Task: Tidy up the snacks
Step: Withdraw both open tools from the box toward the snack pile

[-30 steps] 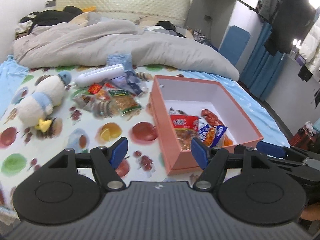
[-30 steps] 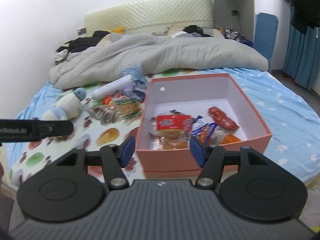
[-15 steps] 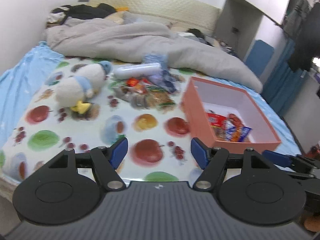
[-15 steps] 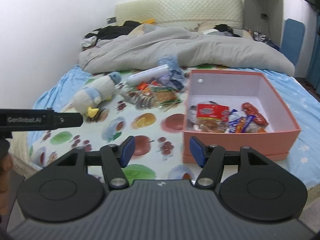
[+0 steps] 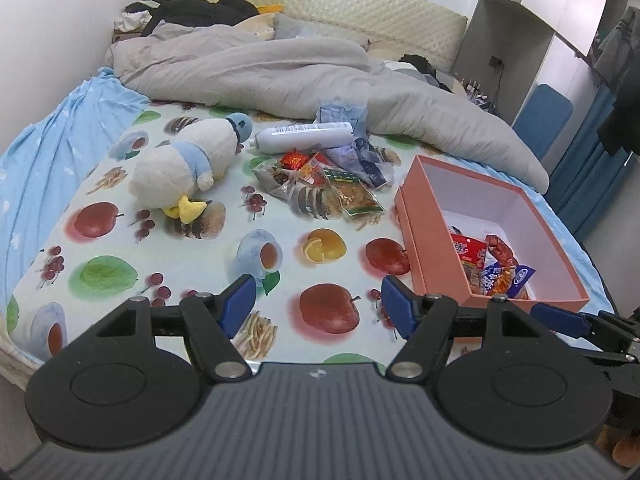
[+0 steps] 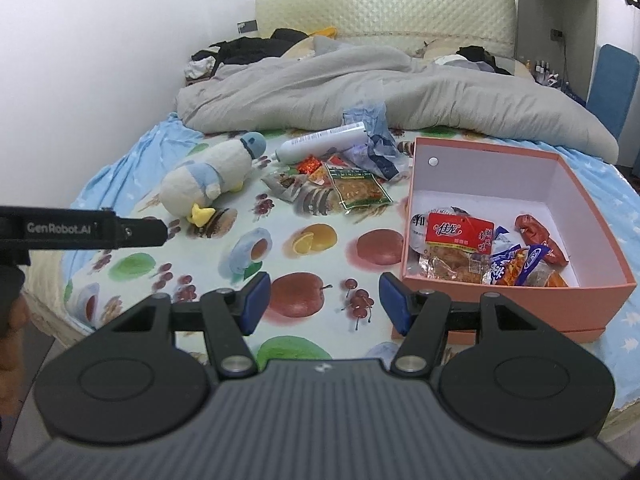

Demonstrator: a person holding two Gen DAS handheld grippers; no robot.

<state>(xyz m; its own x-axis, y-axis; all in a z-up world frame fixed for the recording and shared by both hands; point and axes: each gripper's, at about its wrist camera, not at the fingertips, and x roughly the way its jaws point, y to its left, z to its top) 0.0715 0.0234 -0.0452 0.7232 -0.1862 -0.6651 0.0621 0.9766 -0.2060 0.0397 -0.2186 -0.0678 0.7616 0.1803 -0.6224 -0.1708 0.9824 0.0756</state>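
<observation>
An open salmon-pink box (image 5: 436, 236) (image 6: 504, 304) sits on the bed at the right, with several snack packets (image 6: 460, 240) (image 5: 480, 264) inside. A loose pile of snack packets (image 5: 324, 184) (image 6: 344, 184) lies on the fruit-print sheet further back, left of the box. My left gripper (image 5: 316, 308) hangs open over the sheet's near edge with nothing between its blue pads. My right gripper (image 6: 324, 304) is open too, just left of the box's near corner, and holds nothing.
A plush duck (image 5: 184, 164) (image 6: 212, 176) lies left of the pile, a white bottle (image 5: 304, 136) (image 6: 320, 144) and crumpled blue bag (image 5: 340, 112) behind it. A grey duvet (image 5: 280, 68) covers the bed's far half. The left gripper's body (image 6: 80, 230) juts in from the left.
Both grippers have drawn back and to the left, away from the box; the box now sits smaller and further right, and more of the sheet shows. Jaws unchanged.
</observation>
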